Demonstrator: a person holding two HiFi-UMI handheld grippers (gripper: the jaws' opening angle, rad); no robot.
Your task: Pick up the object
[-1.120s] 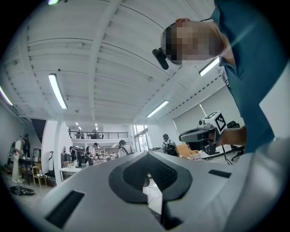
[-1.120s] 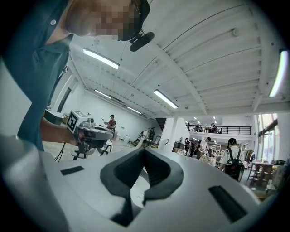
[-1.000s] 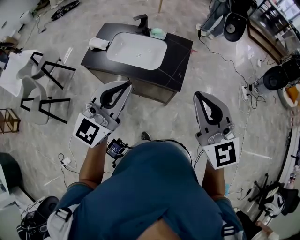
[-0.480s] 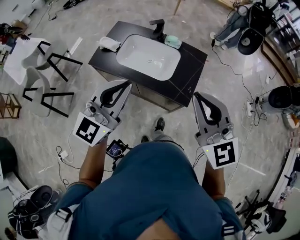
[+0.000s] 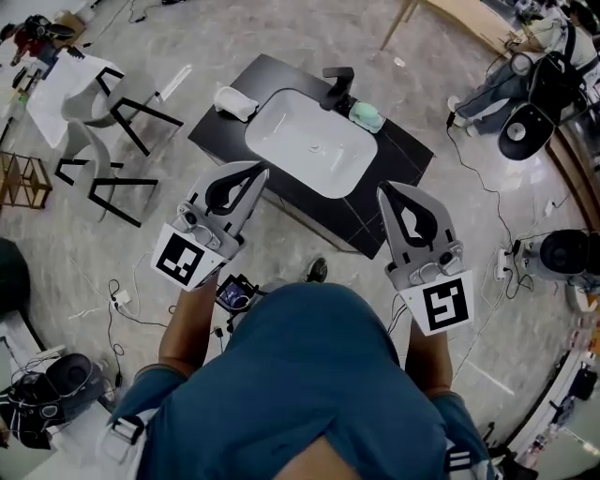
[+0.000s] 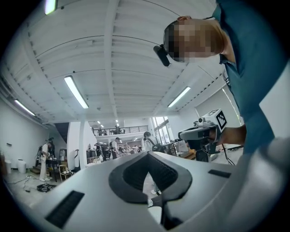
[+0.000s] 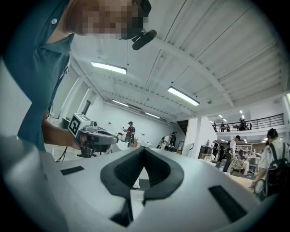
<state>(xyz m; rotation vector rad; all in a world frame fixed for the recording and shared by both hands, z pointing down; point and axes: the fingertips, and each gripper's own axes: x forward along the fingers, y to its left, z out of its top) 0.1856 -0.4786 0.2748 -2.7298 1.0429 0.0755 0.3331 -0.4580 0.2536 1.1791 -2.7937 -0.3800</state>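
A black vanity top (image 5: 401, 159) with a white basin (image 5: 309, 155) and a black tap (image 5: 338, 86) stands on the floor ahead of me. A white rounded object (image 5: 235, 102) lies at its far left corner. A pale green object (image 5: 367, 115) sits right of the tap. My left gripper (image 5: 260, 172) (image 6: 147, 154) hovers shut and empty over the vanity's near left edge. Above the near right edge, my right gripper (image 5: 382, 189) (image 7: 144, 148) is also shut with nothing in it. Both gripper views look up toward the ceiling and show neither object.
White chairs with black legs (image 5: 103, 112) stand on the floor to the left. Cables (image 5: 487, 197) and round black machines (image 5: 525, 131) lie to the right. A wooden table leg (image 5: 398, 23) is beyond the vanity. People stand far off in the hall (image 7: 129, 133).
The vanity has come nearer and slid down and to the right in the head view. Both grippers keep the same pose, shut and side by side.
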